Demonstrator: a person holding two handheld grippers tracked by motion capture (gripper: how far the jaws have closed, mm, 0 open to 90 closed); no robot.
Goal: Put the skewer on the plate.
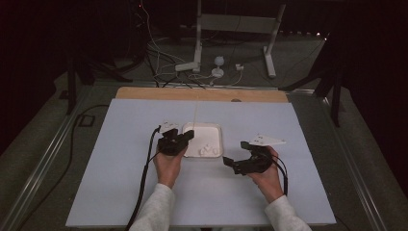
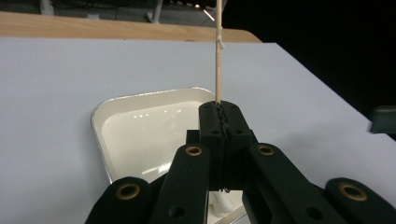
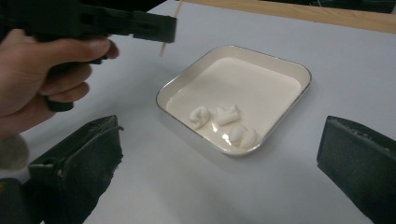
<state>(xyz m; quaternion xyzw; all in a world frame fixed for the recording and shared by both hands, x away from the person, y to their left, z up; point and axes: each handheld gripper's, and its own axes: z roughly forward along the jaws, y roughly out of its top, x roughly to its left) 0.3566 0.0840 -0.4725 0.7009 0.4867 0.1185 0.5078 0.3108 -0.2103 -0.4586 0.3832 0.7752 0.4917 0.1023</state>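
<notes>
From the right claw's (image 3: 224, 163) spread jaws we see three white pieces (image 3: 224, 122) in the tray (image 3: 285, 112), while our left claw (image 2: 224, 122) pinches a wooden skewer (image 2: 218, 56).

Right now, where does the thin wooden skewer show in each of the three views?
High view: the wooden skewer rises from the left gripper above the white tray.
Left gripper view: upright at top centre, clamped in the shut jaws.
Right gripper view: a short tip at upper left, below that gripper.
Shared landmark: the tray.
</notes>
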